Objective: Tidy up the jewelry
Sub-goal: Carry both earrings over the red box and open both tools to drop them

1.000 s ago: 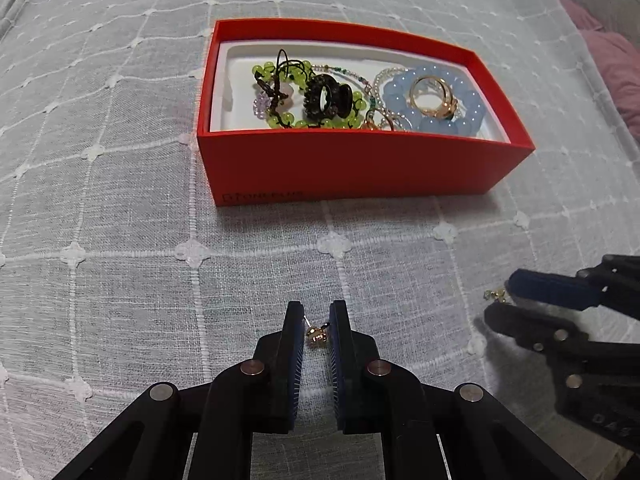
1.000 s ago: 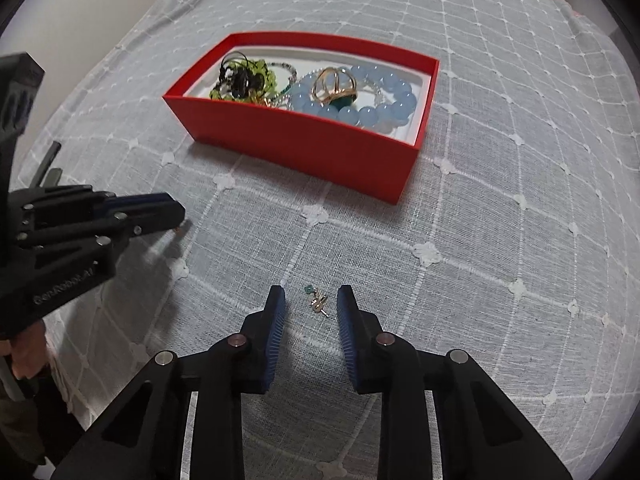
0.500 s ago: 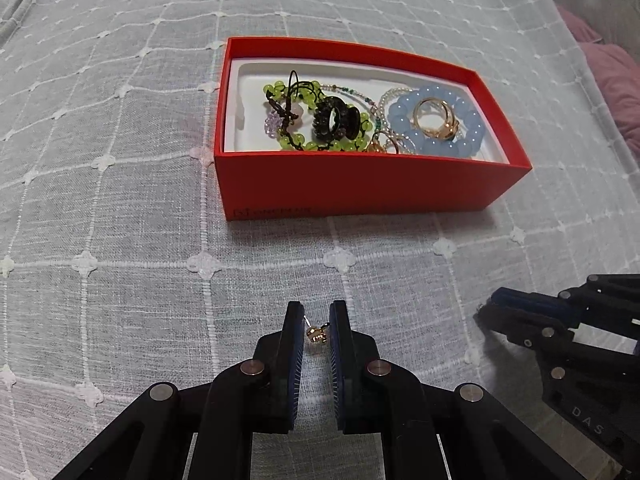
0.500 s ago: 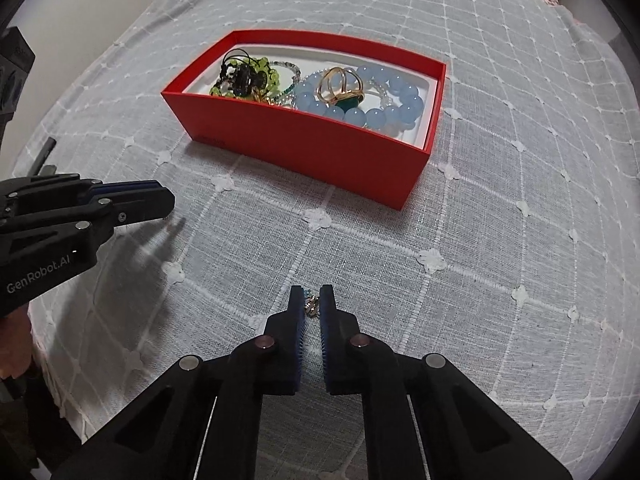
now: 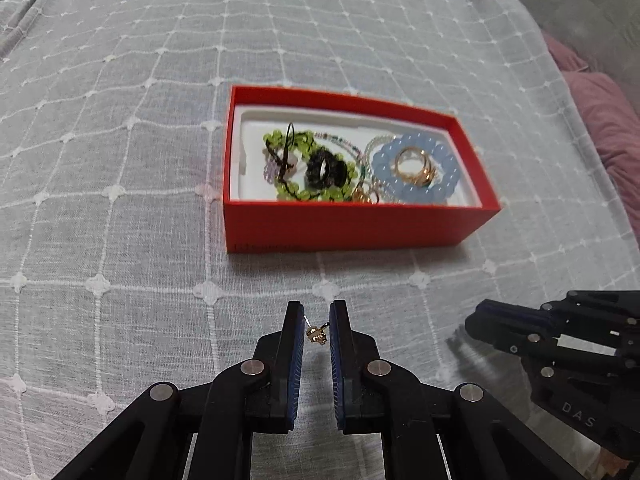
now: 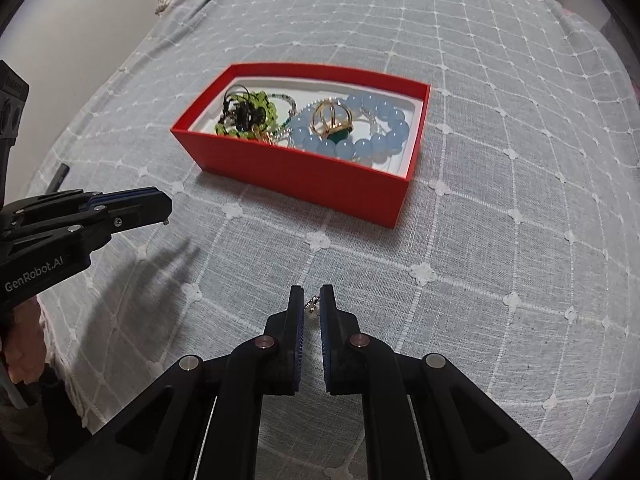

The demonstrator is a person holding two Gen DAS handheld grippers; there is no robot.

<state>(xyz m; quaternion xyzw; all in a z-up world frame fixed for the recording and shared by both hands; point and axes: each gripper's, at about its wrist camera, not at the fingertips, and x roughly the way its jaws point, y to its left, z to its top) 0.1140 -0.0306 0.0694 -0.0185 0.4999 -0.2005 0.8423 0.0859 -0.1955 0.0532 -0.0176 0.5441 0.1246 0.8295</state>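
Both grippers hang over the grey grid-stitched bedspread [image 5: 120, 160], each one pinching something tiny. The left gripper [image 5: 316, 320] has its jaws nearly together on a small gold earring [image 5: 316, 334], which sits clamped between the blue pads near the tips, its thin post poking up toward the left pad, clear of the cloth. The right gripper [image 6: 312, 300] is closed too, jaws drawn in tight on a second little earring [image 6: 312, 305], a pale metallic speck caught right at the fingertips; too small to tell more. In the left wrist view the right gripper comes in low from the right edge. Ahead of both sits the red box [image 5: 344, 228] with its white lining, resting on the bedspread well apart from either gripper. Inside, a green bead bracelet [image 5: 296, 168] lies tangled with a black cord on the left, a dark ring [image 5: 326, 170] on top of it, and on the right a pale blue bead bracelet [image 5: 416, 192] circles gold rings [image 5: 412, 164]. A hand [image 6: 24, 344] shows at the left edge under the left gripper's body.
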